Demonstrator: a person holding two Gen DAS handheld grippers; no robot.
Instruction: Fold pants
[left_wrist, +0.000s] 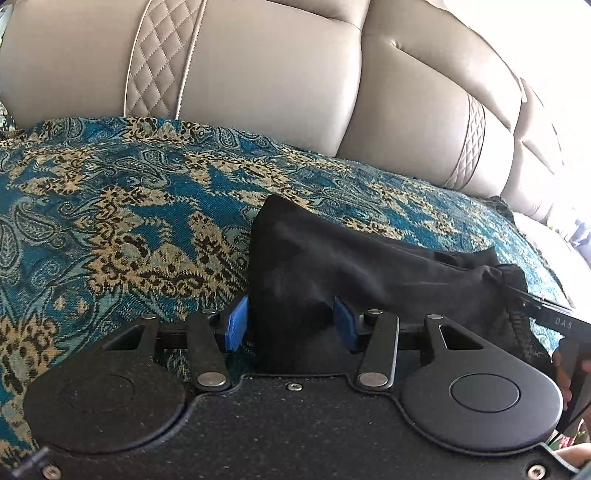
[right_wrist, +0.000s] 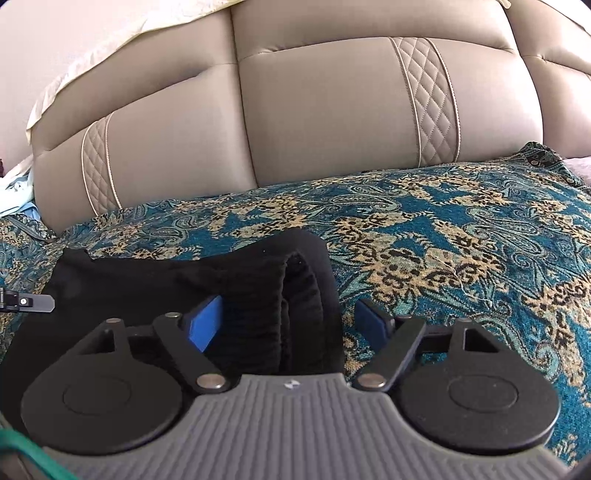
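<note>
Black pants (left_wrist: 369, 266) lie bunched in a long strip on a teal and gold paisley cover (left_wrist: 129, 221) over a sofa seat. My left gripper (left_wrist: 290, 325) straddles one end of the strip. Its blue pads (left_wrist: 234, 325) stand partly apart, with black cloth filling the gap, and I see no firm squeeze. In the right wrist view the pants (right_wrist: 147, 280) end in a ribbed waistband (right_wrist: 266, 295). My right gripper (right_wrist: 290, 323) stands wide open around that waistband, and its right pad (right_wrist: 373, 321) is clear of the cloth. The left gripper's fingertip (right_wrist: 29, 302) shows at the far left.
The beige padded sofa backrest (left_wrist: 258, 74) rises just behind the seat. The paisley cover (right_wrist: 461, 240) spreads wide to the right of the pants. A cream cloth (right_wrist: 74, 74) drapes over the backrest's top left. A person's hand (left_wrist: 565, 369) shows at the right edge.
</note>
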